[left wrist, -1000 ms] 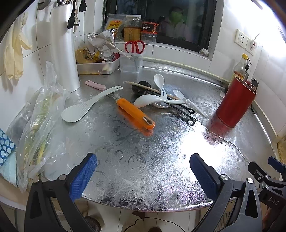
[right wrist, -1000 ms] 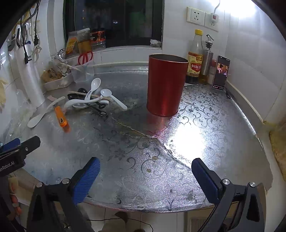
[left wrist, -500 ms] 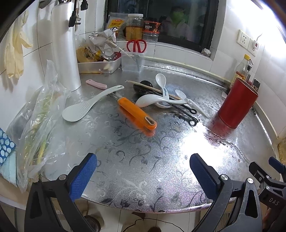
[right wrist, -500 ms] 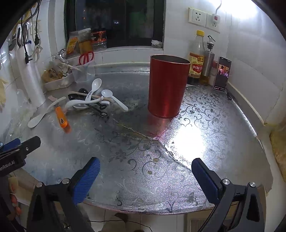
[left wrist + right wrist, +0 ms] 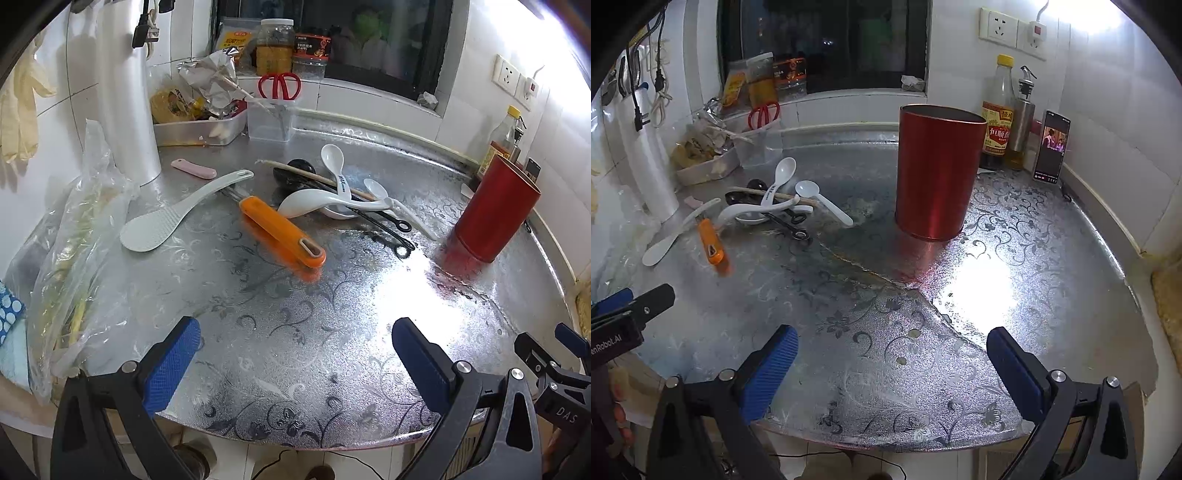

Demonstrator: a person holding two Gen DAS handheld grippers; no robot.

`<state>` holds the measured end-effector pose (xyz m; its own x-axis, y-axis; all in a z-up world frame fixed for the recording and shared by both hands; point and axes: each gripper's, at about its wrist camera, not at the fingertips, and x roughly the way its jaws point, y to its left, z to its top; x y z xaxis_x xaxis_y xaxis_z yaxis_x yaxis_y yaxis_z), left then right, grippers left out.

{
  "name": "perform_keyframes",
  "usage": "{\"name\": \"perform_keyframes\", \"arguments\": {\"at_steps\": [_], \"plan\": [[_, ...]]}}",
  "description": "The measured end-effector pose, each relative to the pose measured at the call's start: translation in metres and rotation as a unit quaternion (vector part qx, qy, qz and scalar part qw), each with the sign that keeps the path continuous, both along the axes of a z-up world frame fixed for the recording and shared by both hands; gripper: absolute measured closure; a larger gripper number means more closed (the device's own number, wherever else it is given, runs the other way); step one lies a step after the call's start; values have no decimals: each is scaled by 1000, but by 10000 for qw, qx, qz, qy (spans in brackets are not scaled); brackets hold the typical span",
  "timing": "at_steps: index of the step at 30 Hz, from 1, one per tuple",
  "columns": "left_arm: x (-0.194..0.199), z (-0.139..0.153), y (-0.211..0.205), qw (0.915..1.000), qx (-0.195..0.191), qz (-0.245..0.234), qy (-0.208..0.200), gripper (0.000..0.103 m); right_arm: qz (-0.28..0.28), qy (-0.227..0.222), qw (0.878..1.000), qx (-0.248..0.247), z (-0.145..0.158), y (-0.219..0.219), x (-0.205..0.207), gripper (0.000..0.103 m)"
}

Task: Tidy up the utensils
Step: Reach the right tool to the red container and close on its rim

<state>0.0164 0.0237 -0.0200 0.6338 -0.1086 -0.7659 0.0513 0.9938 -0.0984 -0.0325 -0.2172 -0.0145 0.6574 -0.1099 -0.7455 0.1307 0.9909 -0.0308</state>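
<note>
Both hand-held grippers — the left hand-held gripper [image 5: 295, 354] and right hand-held gripper [image 5: 892, 363] — hung spread wide and empty over the near edge of the surface [image 5: 849, 314]. Farther off lay the orange-handled tool [image 5: 282, 230], rice paddle [image 5: 177, 214] and tangled white spoons [image 5: 332, 195] — over what looked like black utensils. The red canister [image 5: 936, 173] stood apart.

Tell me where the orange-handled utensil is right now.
The orange handle lies flat on the counter in the left wrist view, between the rice paddle and the spoon pile, far left of the red canister.
</note>
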Motion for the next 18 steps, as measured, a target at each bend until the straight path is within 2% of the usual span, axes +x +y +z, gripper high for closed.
{"name": "perform_keyframes", "arguments": {"at_steps": [8, 18], "plan": [[15, -3, 4, 10000, -35, -27, 47, 0, -37, 56, 10000, -2, -4, 3, 11, 0], [66, 8, 6, 9994, -169, -256, -164, 0, -426, -131, 9990, -34, 3, -4, 44, 0]]}}
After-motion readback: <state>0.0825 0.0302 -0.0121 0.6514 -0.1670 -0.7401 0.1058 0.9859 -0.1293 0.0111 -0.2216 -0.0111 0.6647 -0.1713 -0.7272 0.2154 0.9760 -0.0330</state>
